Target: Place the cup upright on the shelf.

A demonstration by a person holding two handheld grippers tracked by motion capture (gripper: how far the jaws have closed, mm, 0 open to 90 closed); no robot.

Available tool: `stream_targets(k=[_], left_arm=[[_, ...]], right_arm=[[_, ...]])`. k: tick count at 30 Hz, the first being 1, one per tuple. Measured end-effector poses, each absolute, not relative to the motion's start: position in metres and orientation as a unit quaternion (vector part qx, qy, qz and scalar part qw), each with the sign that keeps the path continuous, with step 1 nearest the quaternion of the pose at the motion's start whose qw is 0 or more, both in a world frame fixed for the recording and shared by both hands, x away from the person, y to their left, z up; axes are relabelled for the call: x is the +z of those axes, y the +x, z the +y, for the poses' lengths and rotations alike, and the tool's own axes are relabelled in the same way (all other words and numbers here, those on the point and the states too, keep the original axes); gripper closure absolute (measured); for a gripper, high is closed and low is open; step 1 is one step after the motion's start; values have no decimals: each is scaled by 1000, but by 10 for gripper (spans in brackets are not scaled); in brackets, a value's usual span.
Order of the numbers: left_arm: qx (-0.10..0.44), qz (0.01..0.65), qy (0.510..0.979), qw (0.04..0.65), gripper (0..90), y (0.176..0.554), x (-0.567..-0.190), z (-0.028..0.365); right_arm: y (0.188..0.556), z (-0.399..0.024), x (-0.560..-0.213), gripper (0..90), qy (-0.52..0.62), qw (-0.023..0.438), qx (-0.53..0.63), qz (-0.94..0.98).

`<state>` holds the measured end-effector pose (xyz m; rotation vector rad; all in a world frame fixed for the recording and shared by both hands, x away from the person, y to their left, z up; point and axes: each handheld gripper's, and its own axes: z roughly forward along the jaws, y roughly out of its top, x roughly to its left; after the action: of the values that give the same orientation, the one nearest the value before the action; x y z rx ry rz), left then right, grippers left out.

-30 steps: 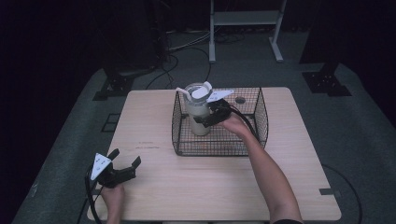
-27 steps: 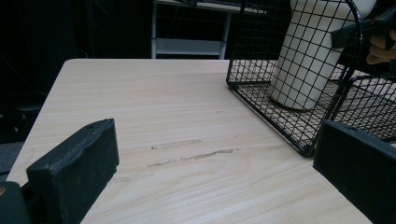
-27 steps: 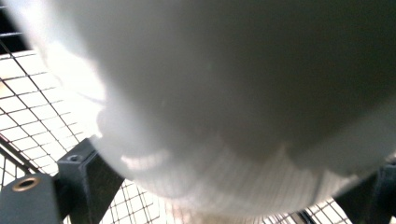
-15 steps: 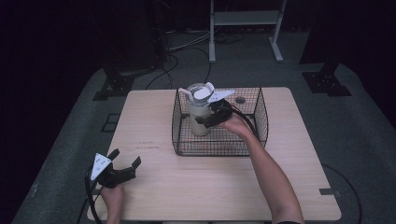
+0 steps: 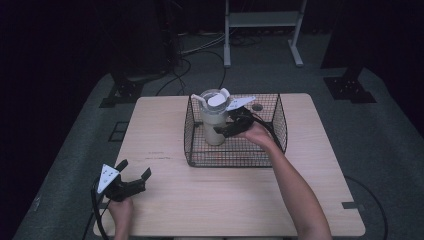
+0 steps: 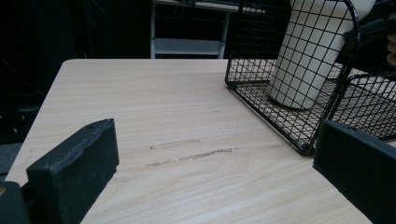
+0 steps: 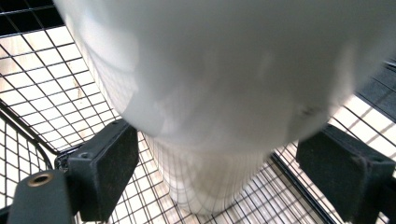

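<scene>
White tumbler (image 5: pixel 213 120) stands upright in the left half of the black wire basket (image 5: pixel 277 125), mid-table.

The right gripper (image 5: pixel 226 128) reaches over the basket's right side, its jaws spread on both flanks of the tumbler; contact cannot be told. The left gripper (image 5: pixel 132 174) hovers, jaws wide and empty, by the near-left edge of the table (image 5: pixel 165 125), with bare wood between it and the basket.

Open table (image 5: pixel 165 125) left of basket (image 5: pixel 189 135)
</scene>
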<state>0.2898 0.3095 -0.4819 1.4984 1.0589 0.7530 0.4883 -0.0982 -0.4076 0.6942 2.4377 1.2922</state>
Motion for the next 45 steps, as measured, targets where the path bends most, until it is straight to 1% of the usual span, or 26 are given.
stream_targets(k=[4,18,31,45], left_arm=[[318,446,633,547,0,290,-482,310],[318,447,633,547,0,290,-482,309],[318,446,633,547,0,290,-482,309],[318,446,634,547,0,290,-482,309]], right_arm=[[486,-102,-403,132,253,144,448,845],[475,-123,-383,132,268,155,449,838],[461,-129,-367,132,276,148,445,839],[450,-136,-355,132,267,151,442,843]])
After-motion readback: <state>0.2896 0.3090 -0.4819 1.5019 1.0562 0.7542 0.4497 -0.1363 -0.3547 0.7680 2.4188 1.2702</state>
